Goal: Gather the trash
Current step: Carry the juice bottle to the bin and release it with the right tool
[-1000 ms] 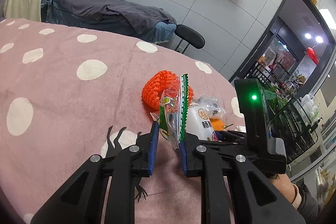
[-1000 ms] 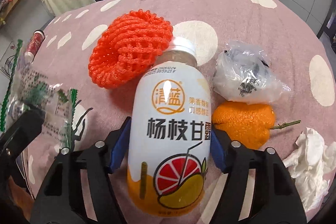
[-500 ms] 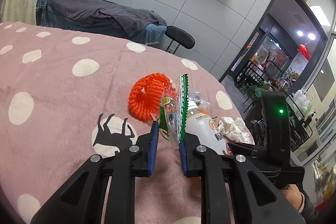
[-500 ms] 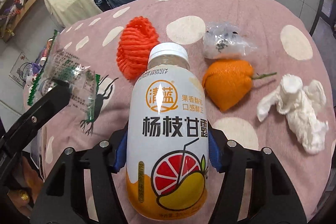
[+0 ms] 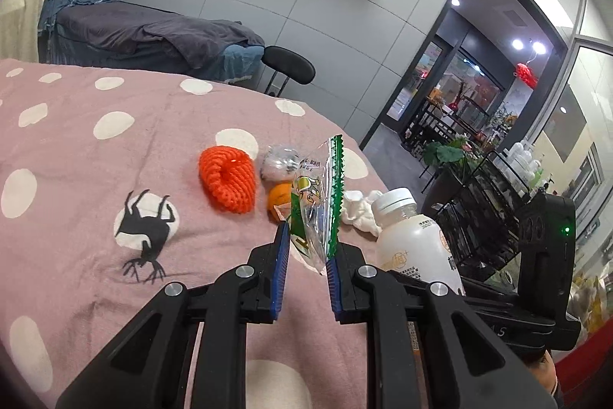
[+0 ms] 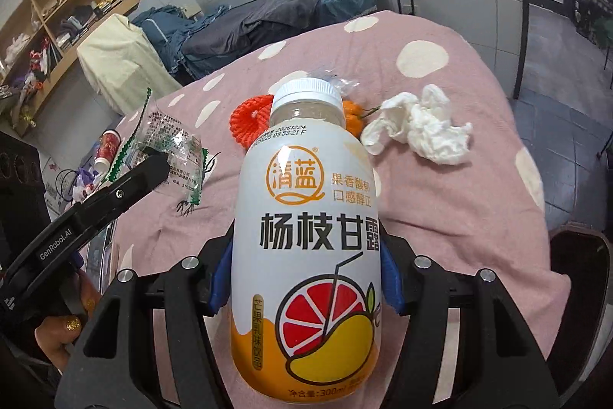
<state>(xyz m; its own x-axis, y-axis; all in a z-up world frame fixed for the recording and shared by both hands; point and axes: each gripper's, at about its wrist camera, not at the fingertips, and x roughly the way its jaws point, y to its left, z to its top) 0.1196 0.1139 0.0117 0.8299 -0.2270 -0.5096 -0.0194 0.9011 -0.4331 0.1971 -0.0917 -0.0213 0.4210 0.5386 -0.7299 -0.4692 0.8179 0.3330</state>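
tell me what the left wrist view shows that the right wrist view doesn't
Only the left wrist view shows the left gripper head-on, jaws pinching the clear green-edged wrapper, plus the whole orange foam net and the crumpled clear bag.

Only the right wrist view shows the bottle label and the right gripper clamped on its sides, plus the wooden shelf.

Both show the wrapper, bottle, foam net, orange fruit, white tissue and pink spotted tablecloth.
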